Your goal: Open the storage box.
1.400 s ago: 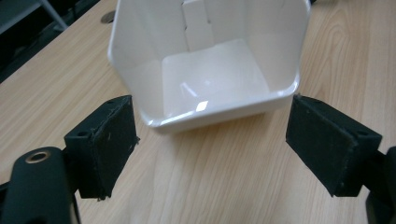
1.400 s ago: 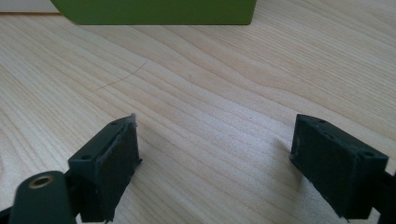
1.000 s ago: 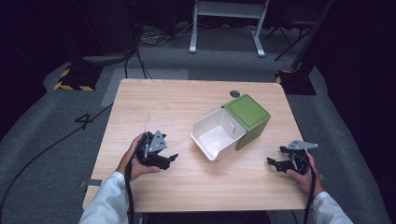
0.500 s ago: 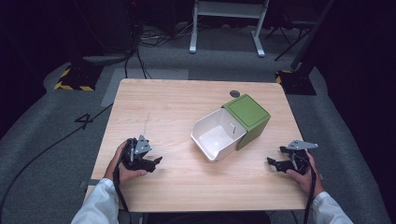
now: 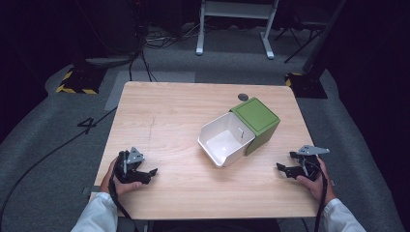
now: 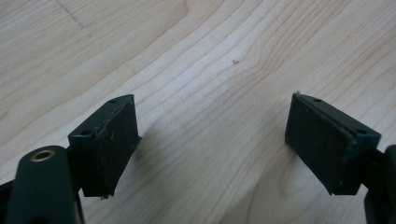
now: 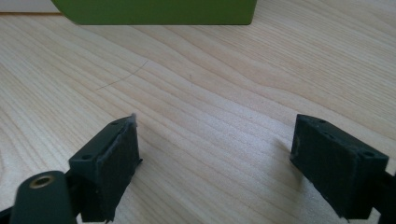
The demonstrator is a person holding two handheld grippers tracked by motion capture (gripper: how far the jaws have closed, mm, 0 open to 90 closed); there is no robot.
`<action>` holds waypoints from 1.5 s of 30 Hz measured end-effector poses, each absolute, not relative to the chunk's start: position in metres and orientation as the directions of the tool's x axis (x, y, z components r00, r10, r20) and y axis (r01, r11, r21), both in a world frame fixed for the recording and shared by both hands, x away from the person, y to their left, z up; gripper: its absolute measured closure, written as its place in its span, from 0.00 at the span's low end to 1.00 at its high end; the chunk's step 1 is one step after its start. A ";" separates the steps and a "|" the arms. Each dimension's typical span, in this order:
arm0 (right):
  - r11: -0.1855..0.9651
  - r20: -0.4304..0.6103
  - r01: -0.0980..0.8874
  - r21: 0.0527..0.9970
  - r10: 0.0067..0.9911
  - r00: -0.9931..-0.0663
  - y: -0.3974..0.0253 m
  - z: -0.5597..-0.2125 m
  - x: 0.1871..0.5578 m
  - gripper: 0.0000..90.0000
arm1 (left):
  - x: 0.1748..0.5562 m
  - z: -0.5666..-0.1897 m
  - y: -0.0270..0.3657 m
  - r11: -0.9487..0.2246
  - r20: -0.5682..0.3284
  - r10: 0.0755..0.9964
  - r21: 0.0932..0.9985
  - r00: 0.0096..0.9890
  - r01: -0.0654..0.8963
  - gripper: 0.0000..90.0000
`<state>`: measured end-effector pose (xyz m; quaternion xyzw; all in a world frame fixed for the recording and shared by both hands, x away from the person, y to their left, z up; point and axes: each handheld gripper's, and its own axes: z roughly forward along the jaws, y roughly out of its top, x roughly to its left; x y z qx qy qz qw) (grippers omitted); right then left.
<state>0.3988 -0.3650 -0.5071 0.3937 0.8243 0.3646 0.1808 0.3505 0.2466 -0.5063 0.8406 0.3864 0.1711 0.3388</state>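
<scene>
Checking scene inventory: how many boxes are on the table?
1: a green and white box lying on its side, right of the table's centre, its opening facing the person. Nothing seems hidden behind it.

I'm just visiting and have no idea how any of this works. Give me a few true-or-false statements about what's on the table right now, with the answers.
1. The green box lies tipped on its side, its white inside facing the person. True.
2. The left hand-held gripper is clamped on the box. False: its jaws stand open over bare table, well apart from the box.
3. The right hand-held gripper is open and holds nothing. True.
4. Something is stored inside the box. False: its white inside looks empty.
5. Both grippers sit at the near edge, one on each side of the box. True.
</scene>
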 end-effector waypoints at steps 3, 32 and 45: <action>0.424 -0.011 0.517 0.743 0.781 -0.625 -0.365 -0.507 0.399 0.17 | 0.347 -0.507 0.252 -0.437 -0.007 0.787 0.698 0.616 0.566 0.18; 0.427 -0.013 0.516 0.742 0.779 -0.627 -0.365 -0.507 0.399 0.17 | 0.348 -0.507 0.252 -0.431 -0.009 0.795 0.695 0.606 0.575 0.17; 0.428 -0.013 0.516 0.742 0.779 -0.627 -0.365 -0.507 0.399 0.17 | 0.349 -0.507 0.252 -0.431 -0.006 0.798 0.694 0.603 0.577 0.17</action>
